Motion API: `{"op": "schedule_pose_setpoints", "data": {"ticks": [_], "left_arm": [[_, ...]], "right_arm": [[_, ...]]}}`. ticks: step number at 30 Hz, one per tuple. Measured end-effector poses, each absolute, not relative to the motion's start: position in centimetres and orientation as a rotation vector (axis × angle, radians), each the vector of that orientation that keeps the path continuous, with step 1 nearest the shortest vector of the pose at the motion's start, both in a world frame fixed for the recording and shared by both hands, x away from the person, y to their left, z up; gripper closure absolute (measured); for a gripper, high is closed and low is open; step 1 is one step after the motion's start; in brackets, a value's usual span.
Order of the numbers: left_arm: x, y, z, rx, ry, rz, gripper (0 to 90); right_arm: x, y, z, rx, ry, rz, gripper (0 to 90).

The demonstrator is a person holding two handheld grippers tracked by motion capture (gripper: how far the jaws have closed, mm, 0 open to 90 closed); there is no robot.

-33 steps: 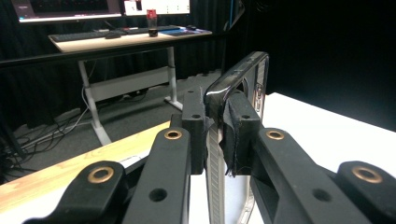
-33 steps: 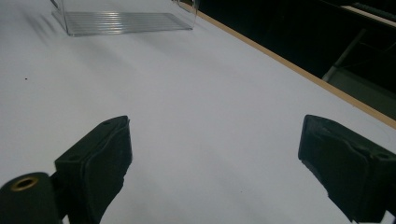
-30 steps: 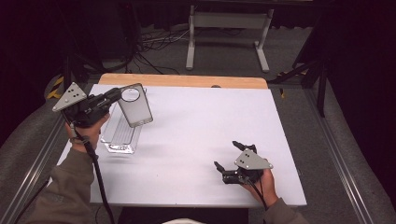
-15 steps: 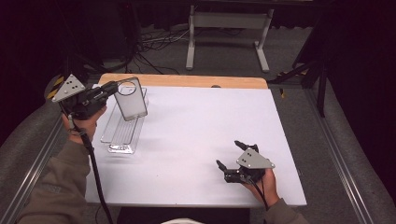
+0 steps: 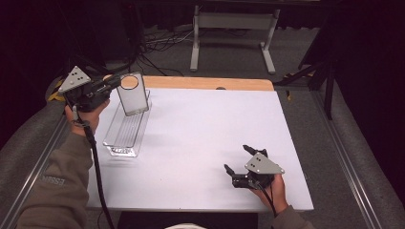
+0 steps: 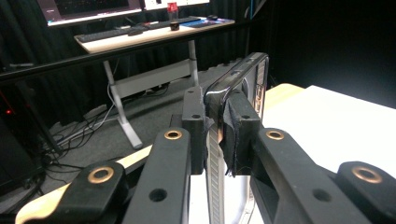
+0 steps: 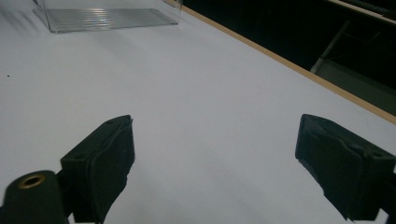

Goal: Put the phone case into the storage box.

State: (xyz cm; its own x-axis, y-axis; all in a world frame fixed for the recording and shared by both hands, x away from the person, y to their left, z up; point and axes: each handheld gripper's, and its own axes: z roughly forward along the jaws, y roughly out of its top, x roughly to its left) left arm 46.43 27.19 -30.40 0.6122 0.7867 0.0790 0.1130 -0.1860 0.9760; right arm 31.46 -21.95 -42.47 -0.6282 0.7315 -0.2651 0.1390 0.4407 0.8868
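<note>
Left gripper (image 5: 111, 85): fingers clenched on the clear lid (image 5: 132, 94), held tilted above the far end of the clear tray (image 5: 125, 134). Right gripper (image 5: 241, 164): fingers released, grasping nothing, resting on the table (image 5: 200, 133), well right of the tray.

No brand, number or sign reads clearly anywhere. The person's left sleeve (image 5: 50, 183) carries pale printed letters, too blurred in the high view to make out.

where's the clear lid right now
In the high view the clear lid is at the table's far left, clamped in the left claw and held above the far end of the clear tray.
</note>
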Motion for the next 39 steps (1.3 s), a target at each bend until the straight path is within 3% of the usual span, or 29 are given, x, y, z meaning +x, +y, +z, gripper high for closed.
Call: {"op": "schedule_pose_setpoints", "data": {"ticks": [22, 39], "left_arm": [[51.8, 27.7, -32.0, 1.721, 0.793, 0.754, 80.6], [56.3, 27.8, -36.0, 1.781, 0.804, 0.718, 80.6]], "right_arm": [[31.8, -21.9, -43.0, 0.733, 2.083, 1.169, 13.8], [32.2, -21.3, -43.9, 0.763, 2.134, 1.13, 14.7]]}}
